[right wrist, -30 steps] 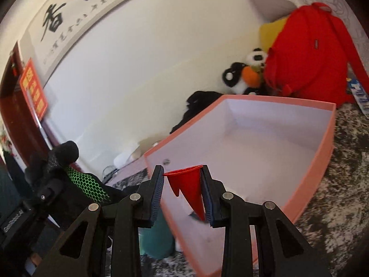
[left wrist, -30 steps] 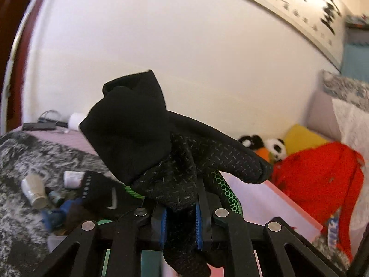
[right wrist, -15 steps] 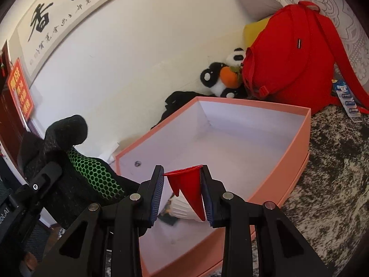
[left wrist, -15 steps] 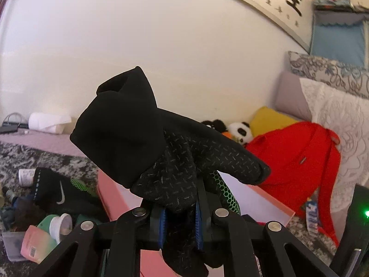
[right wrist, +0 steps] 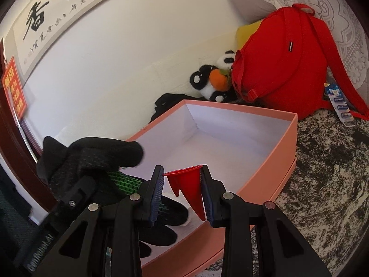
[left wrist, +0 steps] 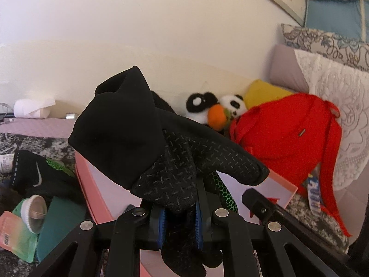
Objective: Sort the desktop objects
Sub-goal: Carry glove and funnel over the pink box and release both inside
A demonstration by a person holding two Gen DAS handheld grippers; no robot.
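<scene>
Both grippers are loaded: the left gripper point(left wrist: 178, 227) pinches a black glove point(left wrist: 147, 143), the right gripper point(right wrist: 183, 196) a red funnel point(right wrist: 188, 188). Each load hangs over the near corner of the pink box point(right wrist: 272, 159), low in frame; the glove droops inside its left wall.

left gripper point(left wrist: 179, 217): black frame, silver screws | fingers point(right wrist: 158, 194): ribbed blue pads

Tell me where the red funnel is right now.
In the right wrist view the red funnel sits pinched in the right hand-held gripper, above the near edge of the open pink box, with the black glove to its left.
</scene>
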